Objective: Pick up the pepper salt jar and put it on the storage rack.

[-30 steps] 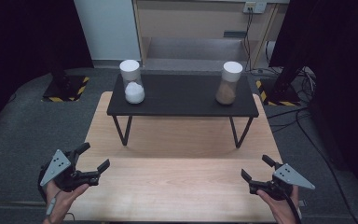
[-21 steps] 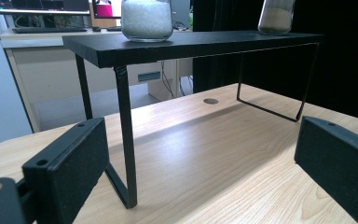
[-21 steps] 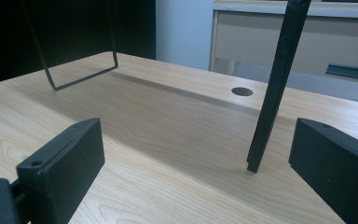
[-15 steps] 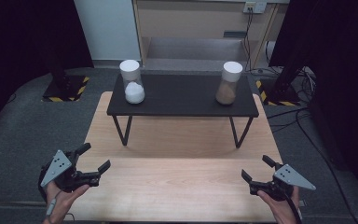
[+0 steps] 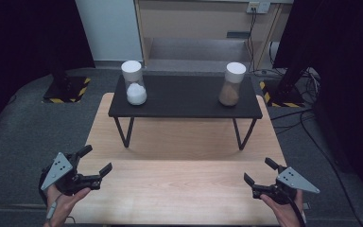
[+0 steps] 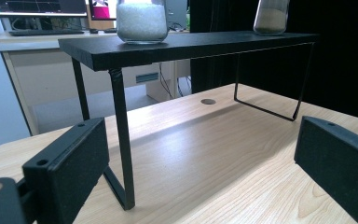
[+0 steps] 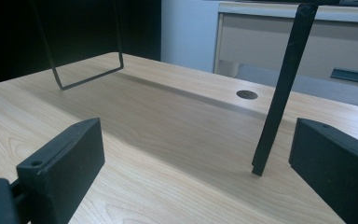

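Note:
A black shelf (image 5: 184,97) on thin metal legs stands at the far half of the wooden table (image 5: 184,189). On its left end is a white-capped jar of white grains (image 5: 134,82); on its right end a white-capped jar of brown powder (image 5: 231,84). My left gripper (image 5: 94,161) hovers open at the table's near left corner, nothing between its jaws. My right gripper (image 5: 260,170) is open at the near right corner, also holding nothing. In the left gripper view the white jar (image 6: 142,21) and the brown jar (image 6: 271,16) sit on the shelf (image 6: 186,44) above.
The shelf's legs (image 7: 279,88) rise from the tabletop ahead of both grippers. A round cable hole (image 7: 247,94) lies in the table under the shelf. Beyond the table are a cabinet (image 5: 208,28), dark curtains and stand bases with yellow-black stripes (image 5: 66,90).
The left gripper has shifted very slightly; the right gripper and both jars stay where they were.

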